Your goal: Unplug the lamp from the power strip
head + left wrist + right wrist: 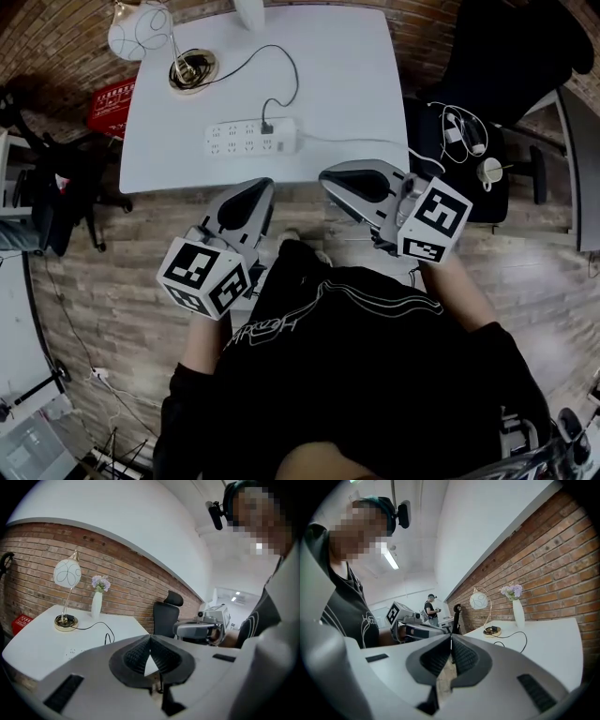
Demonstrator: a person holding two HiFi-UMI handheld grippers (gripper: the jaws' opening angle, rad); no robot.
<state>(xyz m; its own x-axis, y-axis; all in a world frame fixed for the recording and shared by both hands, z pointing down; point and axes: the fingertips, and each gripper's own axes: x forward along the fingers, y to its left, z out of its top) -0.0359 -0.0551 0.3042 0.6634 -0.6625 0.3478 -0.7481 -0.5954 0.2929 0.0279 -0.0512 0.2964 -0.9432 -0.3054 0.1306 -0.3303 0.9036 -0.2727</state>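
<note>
The white worktop (347, 84) fills the far middle of your head view, with a black office chair (506, 56) off to its right. The lamp (139, 30) stands on the worktop's far left corner, a round white shade over a brass base.

Your two grippers hang short of the worktop's near edge, over the wooden floor. The left gripper (255, 192) and the right gripper (328, 175) both have their jaws pressed together tip to tip, with nothing between them.

The white power strip (251, 137) lies close to the near edge, about midway along it and well apart from the lamp. A thin black cord (272, 66) loops from the lamp base across the worktop. It ends at the small black plug (266, 127), seated right of the strip's middle.

By the look of it, you are at the very start: nothing is touched, and the reach is the step in hand. Next you need to carry the right gripper forward over the edge and spread its jaws just enough to straddle the plug. Setting the left gripper down on the strip's left end would likely keep it from lifting as you pull the plug straight out.
</note>
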